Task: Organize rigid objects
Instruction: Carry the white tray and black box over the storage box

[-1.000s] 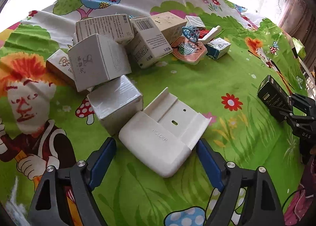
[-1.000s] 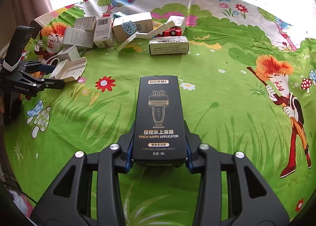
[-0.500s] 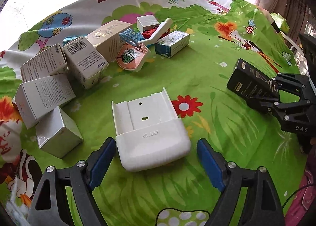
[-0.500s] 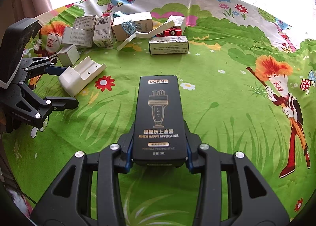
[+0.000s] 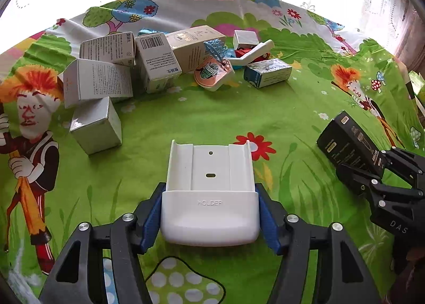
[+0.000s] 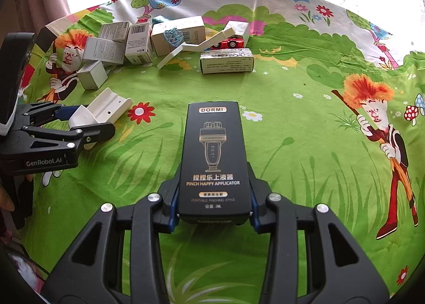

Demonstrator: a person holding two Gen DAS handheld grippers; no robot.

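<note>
My left gripper (image 5: 211, 213) is closing its fingers (image 5: 151, 213) on the white holder (image 5: 209, 192), whose rounded end sits between the blue pads; they look to be touching its sides, though I cannot be sure how firmly. The holder lies flat on the tabletop (image 5: 186, 118), covered in a green cartoon cloth, with its open channel pointing away from me toward the far clutter. To the holder's left and beyond it stands a white cube box (image 5: 94, 126), and behind that a huddle of printed cartons (image 5: 106, 70). Further off, beyond the holder, are a blue spiky piece (image 5: 213, 50), a red toy car (image 6: 229, 42) and a flat carton (image 5: 267, 73). My right gripper (image 6: 212, 213) has its fingers (image 6: 170, 213) clamped on the black applicator box (image 6: 213, 155), well to the right of the holder, its far end angled toward the clutter.
</note>
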